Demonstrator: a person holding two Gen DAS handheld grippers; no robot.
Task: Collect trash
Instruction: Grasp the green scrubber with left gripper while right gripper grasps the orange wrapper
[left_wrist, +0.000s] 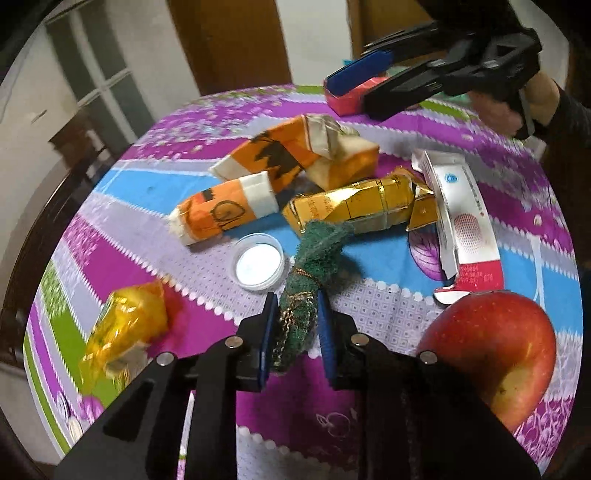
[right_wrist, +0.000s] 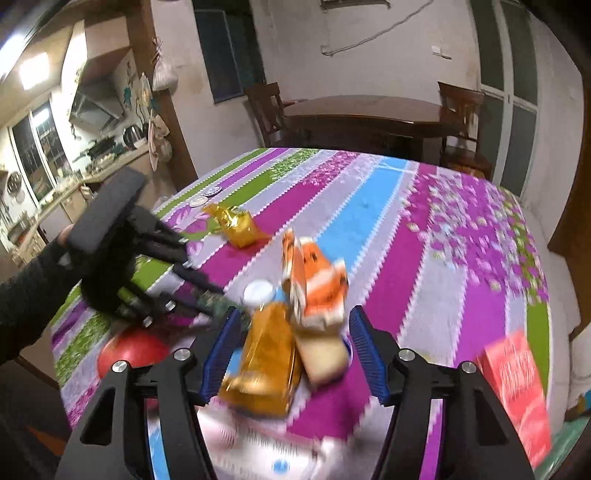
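Observation:
My left gripper is shut on a green scouring pad tied with gold thread, which hangs just over the striped tablecloth. Beyond it lie two orange cartons, a gold foil packet, a flattened white and red box and a clear plastic lid. My right gripper is open above the table, with the gold packet and the cartons seen below between its fingers, untouched. In the left wrist view the right gripper hovers over a small red box.
A red apple sits at the near right beside the left gripper. A yellow crinkled wrapper lies at the near left. A wooden table and chairs stand beyond the table's far edge. The red box lies right of the right gripper.

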